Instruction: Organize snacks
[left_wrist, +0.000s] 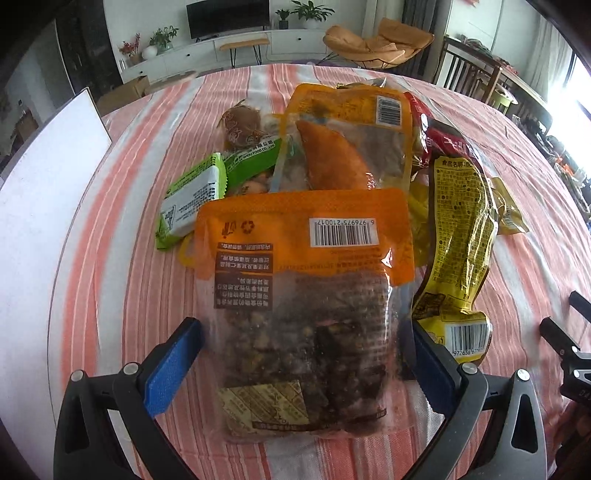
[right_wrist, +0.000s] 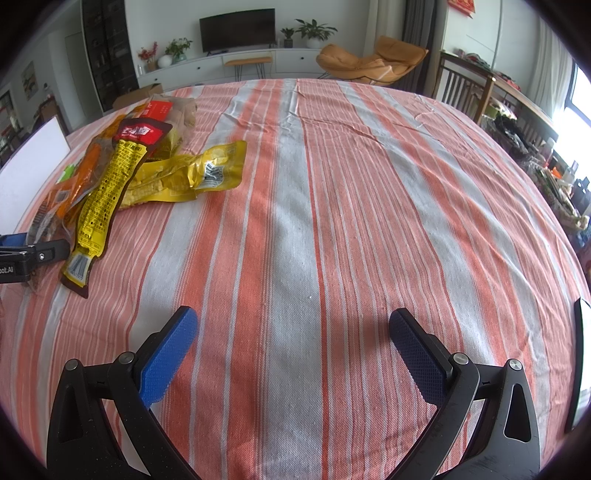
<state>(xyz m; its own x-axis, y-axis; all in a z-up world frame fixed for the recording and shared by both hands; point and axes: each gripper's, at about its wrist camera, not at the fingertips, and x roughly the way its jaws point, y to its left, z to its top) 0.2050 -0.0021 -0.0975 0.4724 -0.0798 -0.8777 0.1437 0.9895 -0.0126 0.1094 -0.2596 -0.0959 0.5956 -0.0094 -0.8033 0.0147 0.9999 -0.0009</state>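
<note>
orange pouch (left_wrist: 303, 295) hides snacks behind + part of left gripper's right finger (left_wrist: 430, 363); pad contact w/ pouch unclear; white board (left_wrist: 44, 206) cut by edge left of pouch.

1. An orange-topped clear pouch (left_wrist: 306, 295) of dark nuts lies flat, barcode side up, at 6 o'clock in the snack pile.
2. A second orange pouch (left_wrist: 347, 144) lies at 12 o'clock, partly under the first.
3. A long yellow packet (left_wrist: 458, 243) lies at 3 o'clock, its barcode end nearest.
4. Green wrapped bars (left_wrist: 195, 195) lie at 10 o'clock, one leaning on another.
5. A red packet (left_wrist: 450, 142) shows at 2 o'clock.
</note>
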